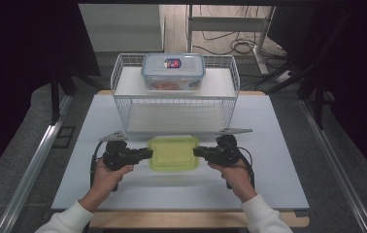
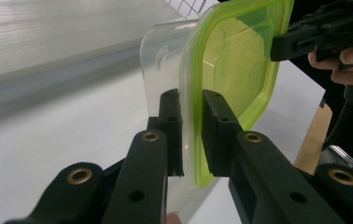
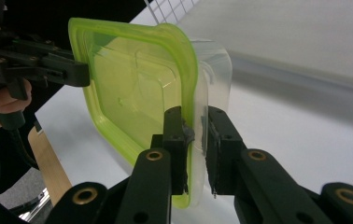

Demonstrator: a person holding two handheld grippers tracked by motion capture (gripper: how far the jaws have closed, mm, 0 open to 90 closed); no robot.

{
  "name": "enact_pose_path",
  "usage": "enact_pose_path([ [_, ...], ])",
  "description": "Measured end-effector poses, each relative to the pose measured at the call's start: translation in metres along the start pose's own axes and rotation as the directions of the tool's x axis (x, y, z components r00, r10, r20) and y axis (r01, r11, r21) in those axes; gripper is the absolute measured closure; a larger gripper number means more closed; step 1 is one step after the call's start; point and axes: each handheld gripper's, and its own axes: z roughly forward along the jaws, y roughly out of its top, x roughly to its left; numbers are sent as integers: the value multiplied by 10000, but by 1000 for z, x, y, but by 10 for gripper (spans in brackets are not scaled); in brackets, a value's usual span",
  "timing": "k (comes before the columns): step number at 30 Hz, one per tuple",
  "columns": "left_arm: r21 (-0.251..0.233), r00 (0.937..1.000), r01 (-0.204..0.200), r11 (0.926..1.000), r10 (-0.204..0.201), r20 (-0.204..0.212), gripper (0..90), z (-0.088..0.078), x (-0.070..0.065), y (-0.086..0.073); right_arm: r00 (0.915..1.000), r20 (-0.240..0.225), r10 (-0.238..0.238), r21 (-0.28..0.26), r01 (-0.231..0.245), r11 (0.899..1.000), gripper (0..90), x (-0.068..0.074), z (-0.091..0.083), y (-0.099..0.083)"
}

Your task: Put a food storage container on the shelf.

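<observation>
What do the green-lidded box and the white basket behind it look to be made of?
Green-lidded box: likely plastic. Its lid is translucent lime with a glossy sheen, and its tub is clear and slightly frosted; the table shows through it. White basket: apparently coated metal wire, judging by its thin, evenly spaced white bars in an open grid.

Two lidded containers: one green-lidded container (image 1: 173, 153) near the counter's (image 1: 278, 160) front edge, one blue-lidded container (image 1: 173, 71) in the single wire basket (image 1: 123, 104).
</observation>
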Motion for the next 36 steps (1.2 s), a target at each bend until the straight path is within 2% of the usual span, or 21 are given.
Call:
enact_pose_path([
  [13, -332, 9999, -132, 9994, 133, 8, 802, -10, -2, 24, 9996, 133, -251, -313, 255, 9992, 793, 7, -10, 23],
  [24, -598, 9986, -519, 9969, 510, -161, 803, -25, -8, 58, 9983, 236, -534, -618, 548, 9966, 794, 14, -20, 51],
  [36, -781, 9983, -546, 9954, 529, -238, 804, -36, -6, 86, 9968, 284, -753, -789, 773, 9939, 794, 17, -24, 82],
])
